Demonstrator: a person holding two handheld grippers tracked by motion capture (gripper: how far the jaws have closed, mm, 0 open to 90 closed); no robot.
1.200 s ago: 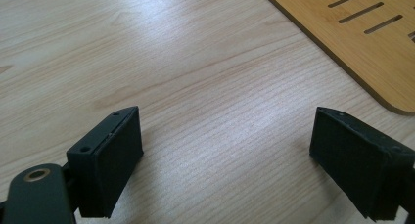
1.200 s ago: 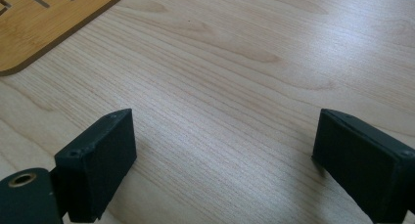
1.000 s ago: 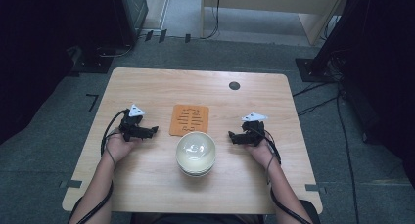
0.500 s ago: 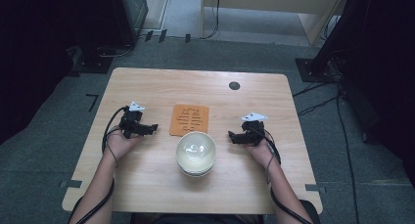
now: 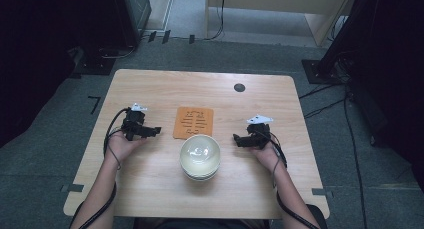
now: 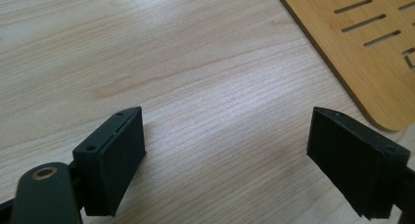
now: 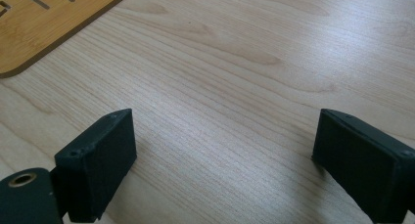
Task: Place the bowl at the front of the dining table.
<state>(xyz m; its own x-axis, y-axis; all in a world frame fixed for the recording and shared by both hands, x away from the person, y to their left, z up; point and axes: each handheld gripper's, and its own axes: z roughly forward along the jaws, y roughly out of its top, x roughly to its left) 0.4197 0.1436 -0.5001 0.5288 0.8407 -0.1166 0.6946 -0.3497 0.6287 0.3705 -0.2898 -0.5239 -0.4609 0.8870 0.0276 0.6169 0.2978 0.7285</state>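
Bowls (image 5: 200, 156): a stack of pale, glossy bowls just below the middle of the high view, standing on the table between the two grippers and touched by neither.
Left gripper (image 5: 156, 131): at centre left of the high view, held in the person's left hand (image 5: 122, 145), pointing toward the middle of the frame; near the bowls but apart from them.
Left gripper state: jaws spread wide in the left gripper view, with bare wood between them and nothing held.
Right gripper (image 5: 236, 139): at centre right of the high view, held in the right hand (image 5: 265, 154), pointing toward the bowls with a gap between.
Right gripper state: jaws wide apart in the right gripper view, with bare wood grain between them.
Slotted board (image 5: 193, 122): an orange-brown wooden mat with cut slots, at the centre of the high view just above the bowls; its rounded corner sits at the upper right of the left gripper view (image 6: 362, 48) and the upper left of the right gripper view (image 7: 44, 23).
Table (image 5: 165, 189): light wood, filling the middle of the high view.
Round cap (image 5: 239, 87): a small dark disc on the table, above and right of the board.
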